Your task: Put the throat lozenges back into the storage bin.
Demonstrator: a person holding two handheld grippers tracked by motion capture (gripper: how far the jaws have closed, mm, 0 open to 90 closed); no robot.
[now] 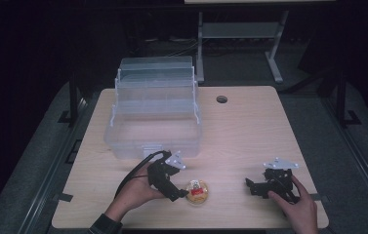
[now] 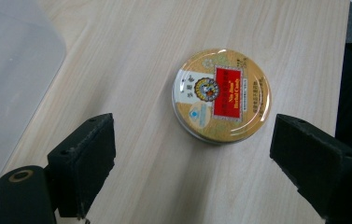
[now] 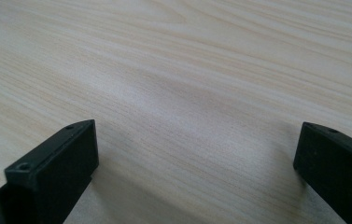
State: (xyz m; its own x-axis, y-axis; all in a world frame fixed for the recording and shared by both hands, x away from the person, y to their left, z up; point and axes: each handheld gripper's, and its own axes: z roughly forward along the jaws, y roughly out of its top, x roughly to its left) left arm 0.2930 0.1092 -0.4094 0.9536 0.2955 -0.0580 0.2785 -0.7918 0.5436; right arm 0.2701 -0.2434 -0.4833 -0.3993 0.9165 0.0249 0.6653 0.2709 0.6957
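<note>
Black jaws of our left gripper (image 2: 190, 154) rise closest to the lens, spread wide with nothing between them yet. We order the rest by size. Our bench (image 1: 250, 126) carries a clear plastic box (image 1: 153, 122) near its far left corner, lid tilted back and the inside bare. Our right gripper (image 1: 251, 187) rests near the front right edge, jaws also apart over bare wood. Smallest is the round yellow tin (image 2: 221, 95) with a red label, lying flat near the front edge, just beyond the left jaws and apart from them. We judge ourselves at the approach step: next we must lower and advance until the tin sits between the pads, then close.
</note>
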